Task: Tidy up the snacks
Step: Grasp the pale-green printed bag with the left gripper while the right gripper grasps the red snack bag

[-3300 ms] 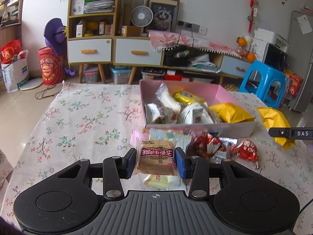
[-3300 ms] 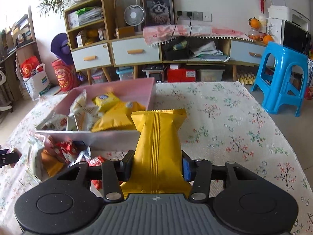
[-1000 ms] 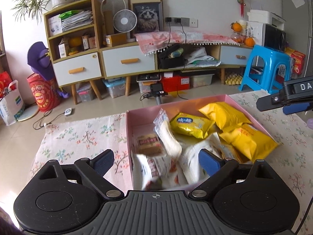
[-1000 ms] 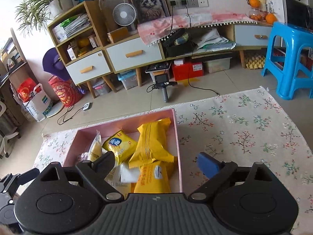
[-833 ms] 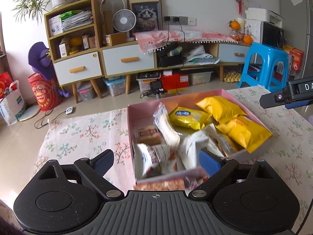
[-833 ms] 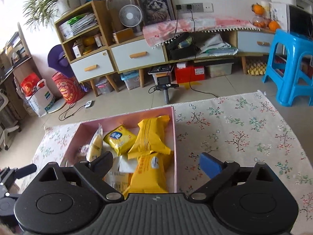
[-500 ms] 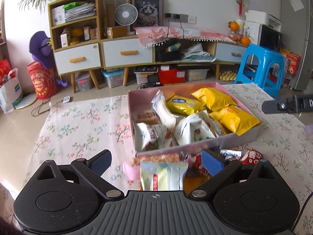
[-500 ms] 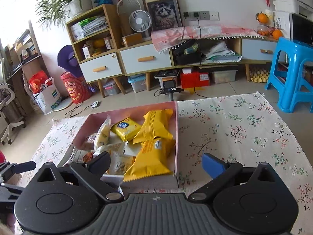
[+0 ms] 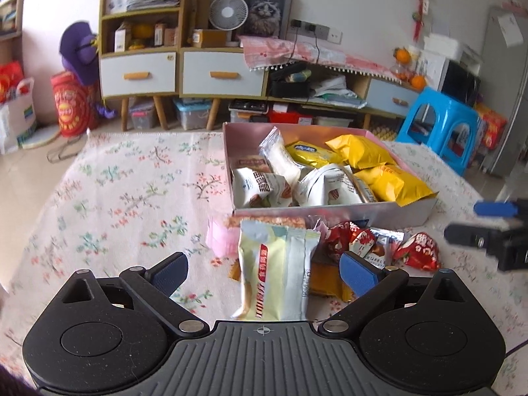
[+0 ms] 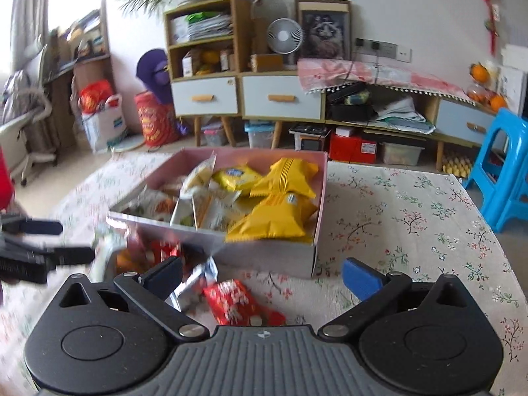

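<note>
- The left gripper (image 9: 264, 269) has its jaws spread wide, gripping nothing; a pale green snack packet (image 9: 277, 270) lies on the table between the blue pads (image 9: 358, 272) without touching either
- The right gripper (image 10: 262, 275) is also wide, nothing clamped; a red snack packet (image 10: 239, 302) lies on the cloth between its fingers
- The pink box (image 9: 333, 213) sits toward the far edge of the table (image 9: 125, 198), filled with yellow and white packets; one yellow packet (image 10: 275, 222) pokes over its near wall
- Loose snacks crowd the strip just beside the box's near wall, among them red wrappers (image 9: 419, 252)
- The flowered cloth left of the box is bare out to the table's left edge, and right of the box (image 10: 412, 217) it is bare to the right edge
</note>
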Demonstrator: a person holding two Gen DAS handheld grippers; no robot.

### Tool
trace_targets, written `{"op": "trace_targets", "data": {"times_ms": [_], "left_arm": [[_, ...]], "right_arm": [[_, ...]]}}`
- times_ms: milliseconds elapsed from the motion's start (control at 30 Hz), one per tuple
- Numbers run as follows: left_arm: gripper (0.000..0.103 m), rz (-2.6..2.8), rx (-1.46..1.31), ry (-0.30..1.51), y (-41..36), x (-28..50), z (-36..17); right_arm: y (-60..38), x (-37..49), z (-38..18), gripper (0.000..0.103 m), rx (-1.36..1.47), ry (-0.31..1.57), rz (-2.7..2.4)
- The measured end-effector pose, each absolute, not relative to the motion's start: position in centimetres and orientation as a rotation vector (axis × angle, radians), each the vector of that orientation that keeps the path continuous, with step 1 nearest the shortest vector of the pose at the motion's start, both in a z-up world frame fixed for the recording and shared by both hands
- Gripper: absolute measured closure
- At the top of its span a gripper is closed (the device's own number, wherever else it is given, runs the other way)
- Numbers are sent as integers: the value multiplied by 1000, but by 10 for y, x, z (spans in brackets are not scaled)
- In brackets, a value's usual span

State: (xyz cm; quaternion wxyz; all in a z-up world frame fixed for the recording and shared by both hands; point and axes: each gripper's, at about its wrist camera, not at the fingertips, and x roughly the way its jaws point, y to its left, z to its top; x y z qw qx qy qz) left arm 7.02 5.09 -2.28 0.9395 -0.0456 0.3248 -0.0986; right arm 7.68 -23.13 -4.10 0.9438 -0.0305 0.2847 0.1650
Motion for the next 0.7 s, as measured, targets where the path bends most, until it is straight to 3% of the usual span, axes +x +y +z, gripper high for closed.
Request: {"op": "trace_targets", "data": {"times_ms": [267, 700], "left_arm": [[4, -224, -195, 674, 57, 72, -42], [6, -246, -100, 718, 42, 76, -60]], "right_arm": [[-238, 75, -59, 8, -97, 597, 364], [-216, 76, -72, 9, -223, 621, 437]]}}
